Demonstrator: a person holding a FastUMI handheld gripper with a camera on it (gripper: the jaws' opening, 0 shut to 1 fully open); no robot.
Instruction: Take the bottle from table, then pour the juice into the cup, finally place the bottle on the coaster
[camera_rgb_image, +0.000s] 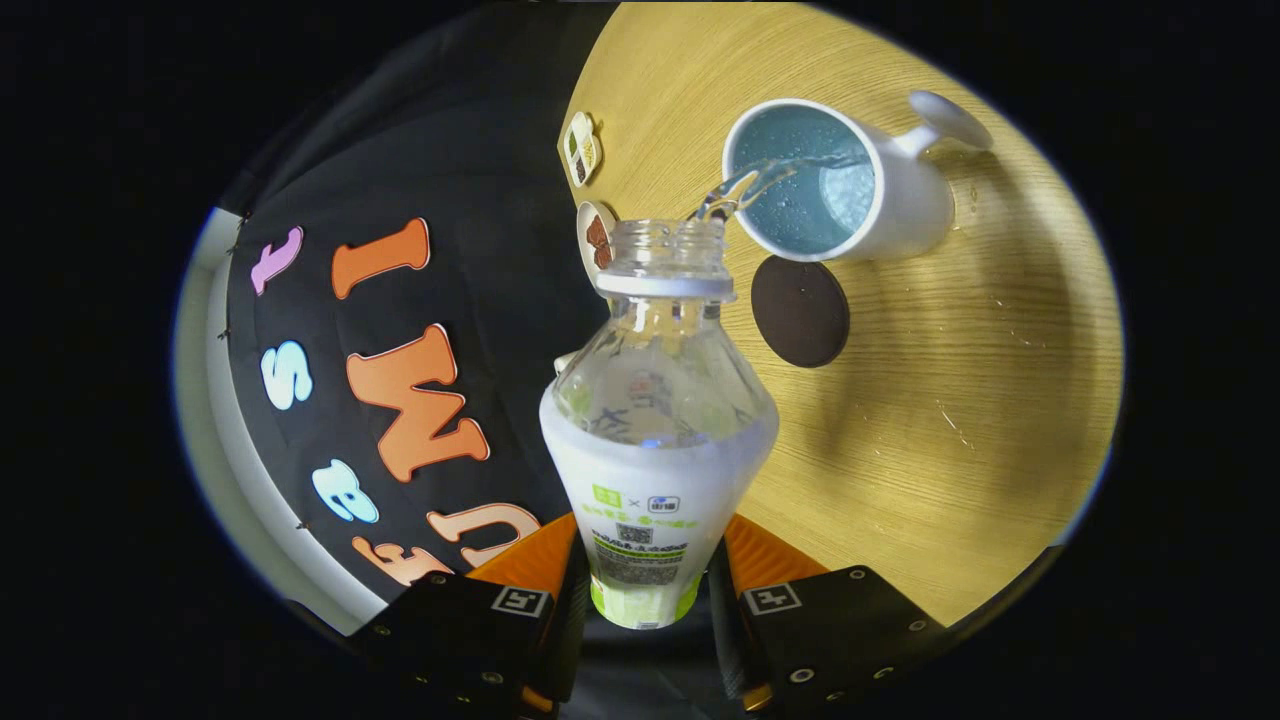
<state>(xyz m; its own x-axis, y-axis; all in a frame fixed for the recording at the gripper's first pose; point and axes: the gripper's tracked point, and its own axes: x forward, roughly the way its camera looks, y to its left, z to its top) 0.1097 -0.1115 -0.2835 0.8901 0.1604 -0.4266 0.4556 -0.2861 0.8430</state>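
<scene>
A clear, uncapped bottle (655, 420) with a white-and-green label fills the lower centre of the frame, clamped between both fingers of the gripper (645, 600). Its long axis runs from the fingers toward the upper centre, mouth pointing at the white cup (900, 205) in the upper right. A thin clear stream arcs from the mouth into the cup. A dark round coaster (800, 311) lies on the wooden table (950, 400) just below the cup.
</scene>
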